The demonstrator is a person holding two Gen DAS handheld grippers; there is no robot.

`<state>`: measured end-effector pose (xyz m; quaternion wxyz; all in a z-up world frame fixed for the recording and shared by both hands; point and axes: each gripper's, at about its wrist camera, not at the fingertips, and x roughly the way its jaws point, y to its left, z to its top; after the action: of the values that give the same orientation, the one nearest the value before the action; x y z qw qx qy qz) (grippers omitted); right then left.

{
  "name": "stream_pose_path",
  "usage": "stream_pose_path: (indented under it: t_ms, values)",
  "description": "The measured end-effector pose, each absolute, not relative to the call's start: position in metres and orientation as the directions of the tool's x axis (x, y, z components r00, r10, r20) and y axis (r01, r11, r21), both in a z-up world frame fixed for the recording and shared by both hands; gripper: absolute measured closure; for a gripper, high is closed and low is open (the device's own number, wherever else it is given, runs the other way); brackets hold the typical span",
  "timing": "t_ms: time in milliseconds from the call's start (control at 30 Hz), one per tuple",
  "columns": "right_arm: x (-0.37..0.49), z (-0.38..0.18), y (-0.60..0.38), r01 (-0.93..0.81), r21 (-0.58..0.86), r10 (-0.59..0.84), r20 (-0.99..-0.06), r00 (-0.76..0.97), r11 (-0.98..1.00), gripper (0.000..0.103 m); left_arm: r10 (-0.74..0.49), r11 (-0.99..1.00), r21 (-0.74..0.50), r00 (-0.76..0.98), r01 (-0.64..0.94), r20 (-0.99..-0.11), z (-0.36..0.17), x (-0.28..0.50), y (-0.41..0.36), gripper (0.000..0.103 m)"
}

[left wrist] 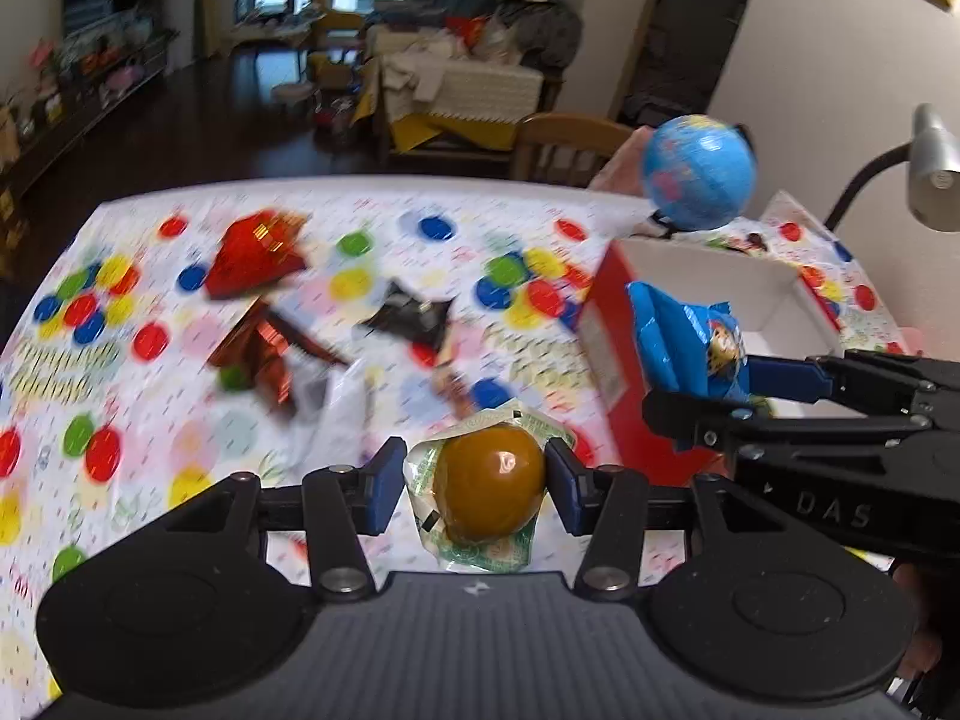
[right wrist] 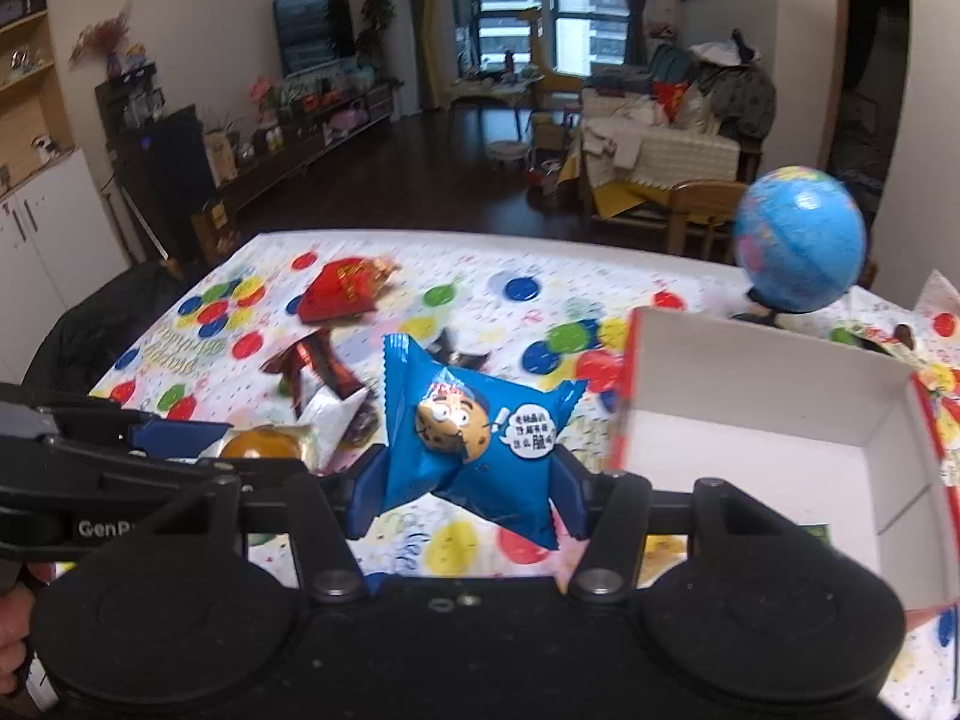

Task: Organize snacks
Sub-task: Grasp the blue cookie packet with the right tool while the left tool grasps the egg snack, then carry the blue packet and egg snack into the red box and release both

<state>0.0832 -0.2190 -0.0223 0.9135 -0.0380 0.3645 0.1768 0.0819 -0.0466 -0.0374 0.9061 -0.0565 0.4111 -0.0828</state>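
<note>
My left gripper (left wrist: 474, 483) is shut on a brown egg-shaped snack in a clear green-printed wrapper (left wrist: 489, 489), held above the table. My right gripper (right wrist: 465, 489) is shut on a blue cookie packet (right wrist: 468, 432), held just left of the red box with white inside (right wrist: 780, 450). The right gripper with the blue packet (left wrist: 678, 336) also shows in the left wrist view beside the box (left wrist: 708, 282). The left gripper with its brown snack (right wrist: 261, 444) shows at the left of the right wrist view. The box looks empty.
On the dotted tablecloth (left wrist: 150, 396) lie a red packet (left wrist: 255, 255), a copper-red wrapper (left wrist: 264, 354), a black packet (left wrist: 411, 315) and a silver-white wrapper (right wrist: 333, 414). A blue globe (left wrist: 699, 171) stands behind the box. A lamp (left wrist: 930, 171) is far right. A chair (left wrist: 567, 147) is beyond the table.
</note>
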Motion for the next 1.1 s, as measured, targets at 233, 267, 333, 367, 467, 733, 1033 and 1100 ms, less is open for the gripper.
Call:
stream_pose_path:
  t_ms: [233,267,333,367,467,733,1033,1100]
  values:
    - [0.083,-0.011,-0.262,-0.266,0.047,0.231,-0.651,0.723,0.963,0.048,-0.229,0.973,-0.159,0.661,0.165,-0.715,-0.019,0.097,-0.091,0.054]
    - [0.085,-0.011,-0.268,-0.253,0.046,0.221,-0.649,0.728,0.966,0.048,-0.234,0.972,-0.159,0.659,0.173,-0.714,-0.018,0.100,-0.098,0.054]
    - [0.088,-0.012,-0.281,-0.223,0.038,0.194,-0.649,0.736,0.974,0.048,-0.235,0.971,-0.147,0.659,0.188,-0.715,-0.018,0.107,-0.110,0.054]
    - [0.090,-0.013,-0.288,-0.209,0.037,0.182,-0.650,0.738,0.977,0.048,-0.238,0.970,-0.143,0.658,0.196,-0.714,-0.018,0.111,-0.117,0.054]
    - [0.095,-0.017,-0.309,-0.167,0.039,0.151,-0.655,0.741,0.985,0.048,-0.242,0.968,-0.128,0.659,0.218,-0.712,-0.018,0.122,-0.135,0.054]
    - [0.106,-0.033,-0.358,-0.079,0.016,0.069,-0.680,0.730,0.997,0.048,-0.267,0.952,-0.090,0.647,0.292,-0.714,-0.025,0.150,-0.182,0.054]
    - [0.126,-0.064,-0.398,0.000,-0.001,-0.001,-0.738,0.675,1.000,0.047,-0.268,0.926,-0.035,0.590,0.375,-0.762,-0.056,0.177,-0.232,0.054]
    - [0.132,-0.071,-0.404,0.012,-0.004,-0.011,-0.749,0.662,1.000,0.047,-0.258,0.924,-0.022,0.576,0.383,-0.776,-0.064,0.184,-0.238,0.054]
